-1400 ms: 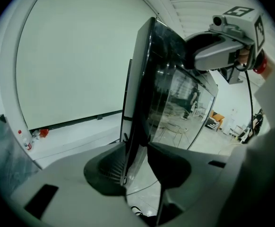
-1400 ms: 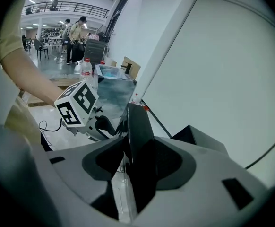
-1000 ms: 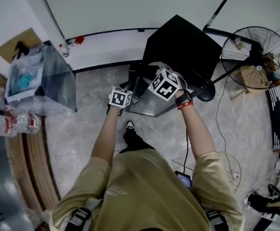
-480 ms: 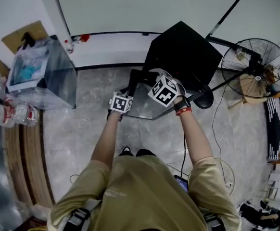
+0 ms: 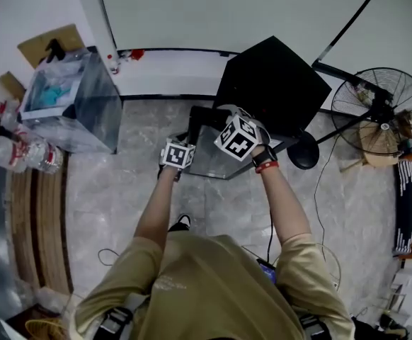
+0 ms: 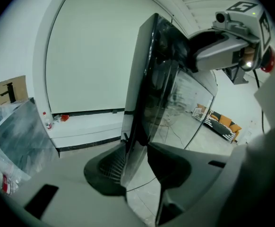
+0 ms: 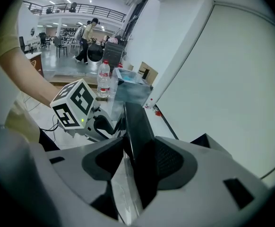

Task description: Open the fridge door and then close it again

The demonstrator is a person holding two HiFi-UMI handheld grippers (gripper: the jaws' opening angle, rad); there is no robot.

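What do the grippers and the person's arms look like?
The left gripper and right gripper are pale grey plastic with dark ribbed pads. Each carries a white cube printed with black square markers. The person wears a khaki short-sleeved shirt and a red band on the right wrist.
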